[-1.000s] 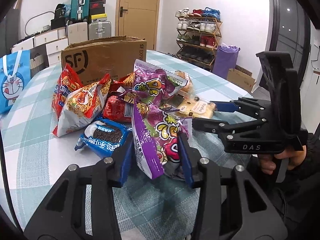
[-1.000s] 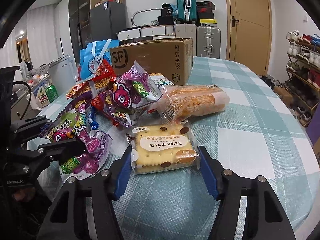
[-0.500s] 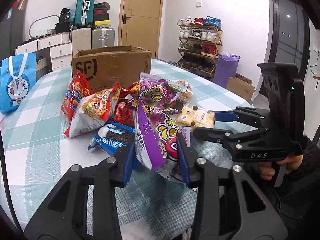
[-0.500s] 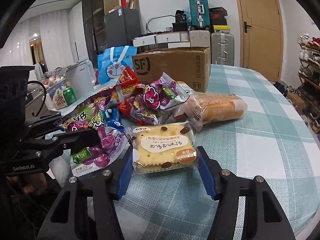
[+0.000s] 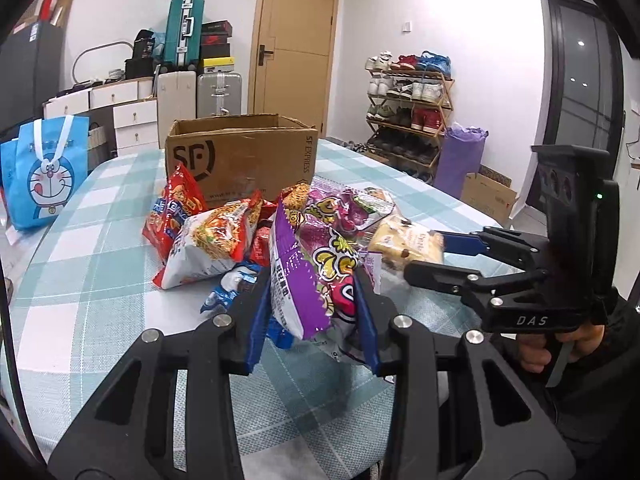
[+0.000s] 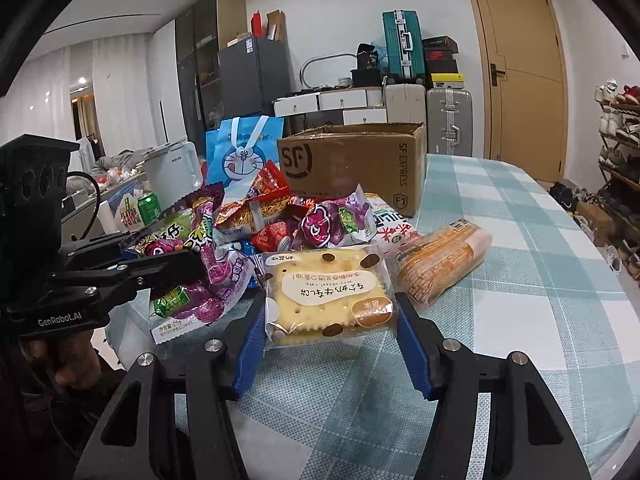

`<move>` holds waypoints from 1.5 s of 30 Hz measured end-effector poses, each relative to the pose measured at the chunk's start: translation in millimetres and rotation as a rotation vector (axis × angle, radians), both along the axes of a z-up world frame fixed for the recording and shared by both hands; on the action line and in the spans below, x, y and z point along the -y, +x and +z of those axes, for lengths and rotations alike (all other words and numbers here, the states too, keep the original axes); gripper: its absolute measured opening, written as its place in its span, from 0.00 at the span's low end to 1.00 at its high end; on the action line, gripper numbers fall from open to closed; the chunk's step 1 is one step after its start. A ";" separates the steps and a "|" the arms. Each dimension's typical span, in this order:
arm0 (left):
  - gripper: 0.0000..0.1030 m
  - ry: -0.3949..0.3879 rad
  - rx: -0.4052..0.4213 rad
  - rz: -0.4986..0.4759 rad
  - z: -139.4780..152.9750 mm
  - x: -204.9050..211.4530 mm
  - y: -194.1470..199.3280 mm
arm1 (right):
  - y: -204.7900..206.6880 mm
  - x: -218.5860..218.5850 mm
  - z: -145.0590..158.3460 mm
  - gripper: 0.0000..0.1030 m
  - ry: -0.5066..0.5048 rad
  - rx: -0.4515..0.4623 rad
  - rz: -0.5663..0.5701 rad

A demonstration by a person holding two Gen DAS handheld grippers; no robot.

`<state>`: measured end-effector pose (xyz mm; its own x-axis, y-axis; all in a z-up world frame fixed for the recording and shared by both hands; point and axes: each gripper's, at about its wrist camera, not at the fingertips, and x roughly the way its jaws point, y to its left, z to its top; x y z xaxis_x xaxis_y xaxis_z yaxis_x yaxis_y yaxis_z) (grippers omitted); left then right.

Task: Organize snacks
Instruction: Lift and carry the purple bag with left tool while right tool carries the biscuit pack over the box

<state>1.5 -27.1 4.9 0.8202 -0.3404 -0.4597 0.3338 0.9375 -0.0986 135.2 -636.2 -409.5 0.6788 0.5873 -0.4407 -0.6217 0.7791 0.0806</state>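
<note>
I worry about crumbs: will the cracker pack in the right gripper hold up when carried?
Probably yes, gently: the cracker pack looks flat and stiff between the right gripper pads, so it shouldn't sag. Its glossy wrapper may slip. The crackers would likely crack if squeezed harder.

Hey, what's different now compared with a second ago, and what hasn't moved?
Both packets have come up off the table: the left gripper stays clamped on the purple snack bag, the right gripper on the cracker sandwich packet, each lifted a little. The snack pile and the cardboard box stayed put.
</note>
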 end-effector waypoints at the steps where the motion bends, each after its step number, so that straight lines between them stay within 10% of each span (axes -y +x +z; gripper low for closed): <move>1: 0.34 -0.003 0.001 0.007 0.7 -1.1 -0.2 | 0.0 0.5 0.6 0.59 0.002 0.003 -0.005; 45: 0.34 -0.022 0.119 0.180 62.1 -30.2 -3.0 | 12.3 3.6 40.0 0.60 0.085 0.068 -0.069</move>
<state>-1.5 3.1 66.9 0.9168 -0.1925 -0.3498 0.1717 0.9810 -0.0898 147.5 -639.7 -369.5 0.7456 0.5713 -0.3430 -0.5732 0.8124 0.1070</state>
